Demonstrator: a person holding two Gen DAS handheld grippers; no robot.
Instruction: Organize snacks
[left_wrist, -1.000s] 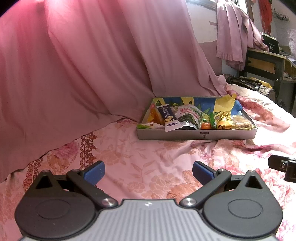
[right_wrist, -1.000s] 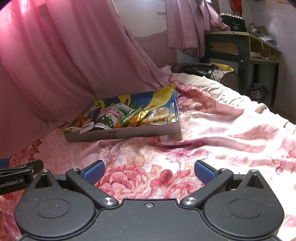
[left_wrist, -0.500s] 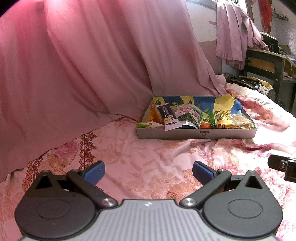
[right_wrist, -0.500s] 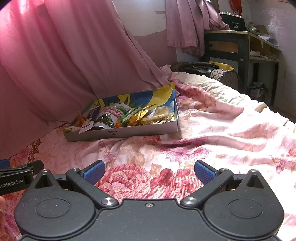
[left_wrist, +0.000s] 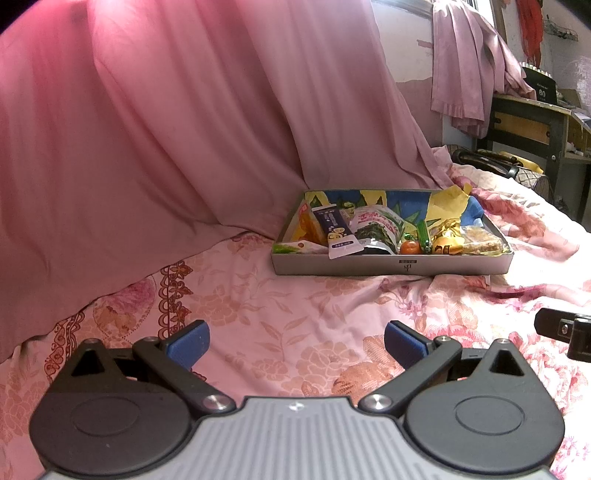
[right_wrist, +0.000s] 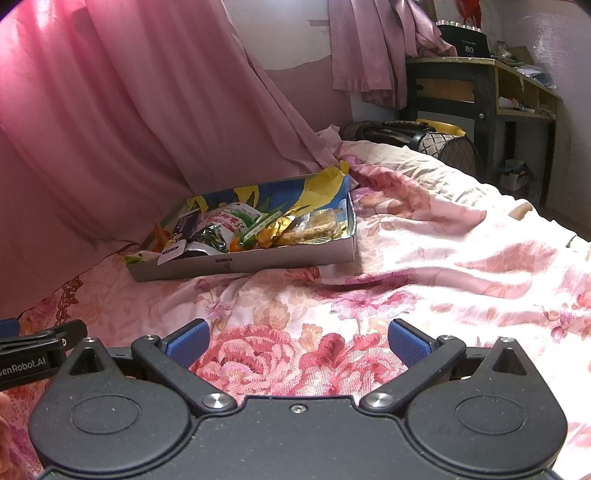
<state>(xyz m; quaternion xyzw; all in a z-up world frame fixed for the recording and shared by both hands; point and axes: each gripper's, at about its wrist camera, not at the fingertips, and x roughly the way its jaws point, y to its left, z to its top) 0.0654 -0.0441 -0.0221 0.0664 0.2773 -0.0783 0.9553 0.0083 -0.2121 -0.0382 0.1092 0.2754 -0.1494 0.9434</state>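
Hovering wide open over the floral bedspread (left_wrist: 295, 314), left gripper (left_wrist: 293, 341) and right gripper (right_wrist: 297, 341), snack tray (left_wrist: 391, 264) ahead, packets overlapping, labels unreadable.

The left gripper (left_wrist: 293, 341) is level, jaws spread wide with nothing between its blue pads (left_wrist: 186, 341). The right gripper (right_wrist: 295, 341) is spread just as wide and likewise holds nothing. Each shows at the other's edge: right at 3 o'clock, left at 9 o'clock.
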